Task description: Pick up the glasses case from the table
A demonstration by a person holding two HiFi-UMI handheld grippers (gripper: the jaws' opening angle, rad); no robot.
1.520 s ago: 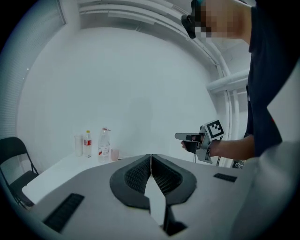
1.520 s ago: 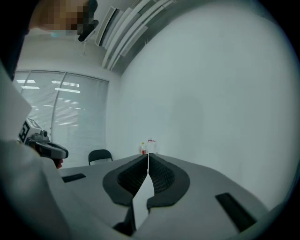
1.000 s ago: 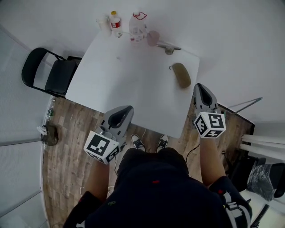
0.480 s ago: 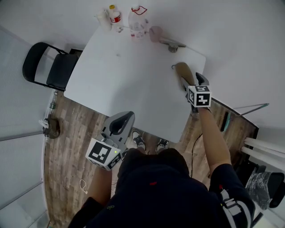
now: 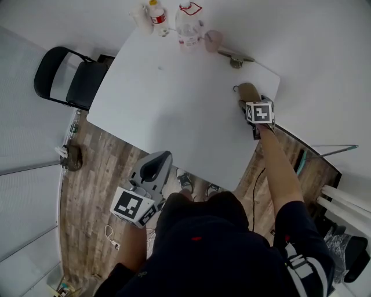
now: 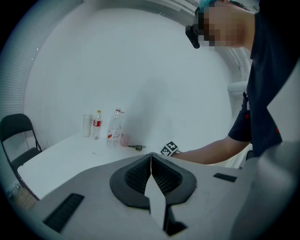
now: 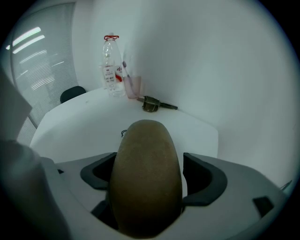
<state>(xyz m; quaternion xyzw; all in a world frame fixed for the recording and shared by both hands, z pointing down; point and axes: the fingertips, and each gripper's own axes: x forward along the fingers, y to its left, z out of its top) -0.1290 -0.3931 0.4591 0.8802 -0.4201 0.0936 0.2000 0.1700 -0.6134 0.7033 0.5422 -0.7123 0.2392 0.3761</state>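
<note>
The glasses case [image 7: 146, 173], an olive-brown oval pouch, lies near the right edge of the white table [image 5: 174, 104]. In the head view only its far end [image 5: 248, 91] shows beyond the marker cube. My right gripper [image 7: 150, 174] points steeply down over it, its jaws opening. The case lies between the dark pads [image 7: 205, 176], and a gap shows on the right side. My left gripper [image 5: 156, 164] hangs off the near edge of the table, above the wooden floor. Its jaws [image 6: 151, 171] are shut with nothing in them.
At the table's far edge stand two bottles [image 5: 187, 26], a white cup [image 5: 139, 14], a pink cup [image 5: 213, 40] and a small metal tool [image 5: 235, 58]. A black chair [image 5: 69, 81] stands left of the table. My right arm [image 5: 278, 168] reaches across the table's right corner.
My right gripper has swung from beyond the table's near corner forward and down over the case, and its jaws have opened around it. The left gripper sank a little.
</note>
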